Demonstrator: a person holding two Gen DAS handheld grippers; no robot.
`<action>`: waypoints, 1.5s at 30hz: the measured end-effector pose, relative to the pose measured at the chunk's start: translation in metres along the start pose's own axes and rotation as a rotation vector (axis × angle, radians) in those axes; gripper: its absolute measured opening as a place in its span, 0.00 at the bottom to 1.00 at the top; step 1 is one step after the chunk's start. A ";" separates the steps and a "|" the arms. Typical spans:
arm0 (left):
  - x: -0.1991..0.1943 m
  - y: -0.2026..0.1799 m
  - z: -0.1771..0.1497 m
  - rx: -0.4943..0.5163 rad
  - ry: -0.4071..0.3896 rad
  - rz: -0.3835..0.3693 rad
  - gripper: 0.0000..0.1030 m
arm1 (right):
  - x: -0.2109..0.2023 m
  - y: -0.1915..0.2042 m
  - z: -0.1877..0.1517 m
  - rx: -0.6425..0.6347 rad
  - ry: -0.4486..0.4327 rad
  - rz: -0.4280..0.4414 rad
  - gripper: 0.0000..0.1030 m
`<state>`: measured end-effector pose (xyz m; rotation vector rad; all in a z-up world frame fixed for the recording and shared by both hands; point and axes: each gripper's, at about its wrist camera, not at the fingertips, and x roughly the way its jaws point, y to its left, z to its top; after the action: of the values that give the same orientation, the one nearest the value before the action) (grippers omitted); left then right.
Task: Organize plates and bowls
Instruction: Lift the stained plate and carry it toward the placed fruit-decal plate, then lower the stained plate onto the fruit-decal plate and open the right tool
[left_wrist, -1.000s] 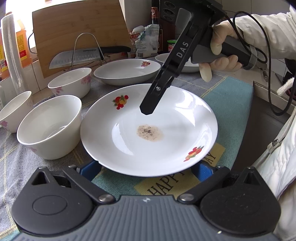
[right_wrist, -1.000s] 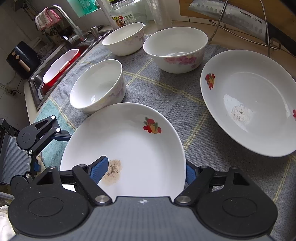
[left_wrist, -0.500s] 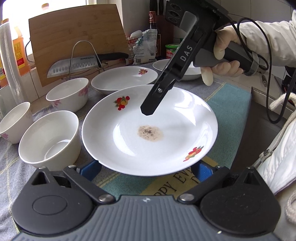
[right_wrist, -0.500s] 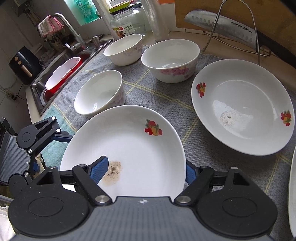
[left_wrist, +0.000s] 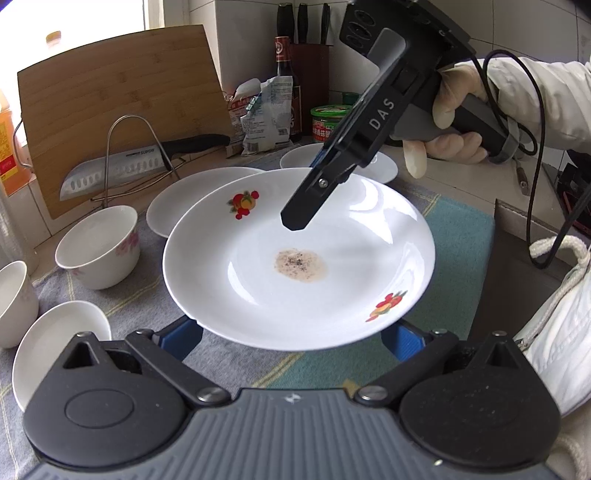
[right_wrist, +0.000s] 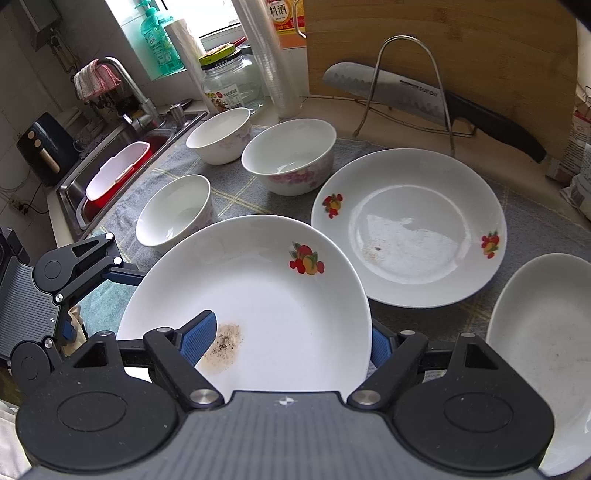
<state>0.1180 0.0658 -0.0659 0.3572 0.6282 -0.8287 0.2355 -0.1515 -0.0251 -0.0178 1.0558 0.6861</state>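
Plate (left_wrist: 258, 295) lifted higher off cloth (left_wrist: 140, 295), fingers (right_wrist: 197, 339) on rims

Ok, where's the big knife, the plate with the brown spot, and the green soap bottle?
knife (right_wrist: 384, 88), right wrist view, on the blade.
plate with the brown spot (left_wrist: 295, 280), left wrist view, on its middle.
green soap bottle (right_wrist: 159, 40), right wrist view, on its body.

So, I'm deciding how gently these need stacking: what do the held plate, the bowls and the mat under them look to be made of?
Held plate: apparently glazed ceramic or porcelain; glossy white with sharp highlights and a printed fruit motif.
Bowls: probably the same glazed ware; thick white walls, shiny inside, pink floral print.
Mat: woven cloth, matte grey with pale check lines.
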 end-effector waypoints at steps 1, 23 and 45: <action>0.004 -0.003 0.004 0.000 0.000 -0.003 0.99 | -0.005 -0.005 -0.001 -0.002 -0.006 -0.006 0.84; 0.118 -0.060 0.100 0.065 0.005 -0.096 0.99 | -0.084 -0.130 -0.041 0.097 -0.075 -0.111 0.84; 0.179 -0.077 0.126 0.077 0.088 -0.104 0.98 | -0.082 -0.202 -0.058 0.181 -0.069 -0.109 0.84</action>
<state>0.1972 -0.1505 -0.0888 0.4351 0.7029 -0.9423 0.2705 -0.3732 -0.0504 0.1039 1.0390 0.4878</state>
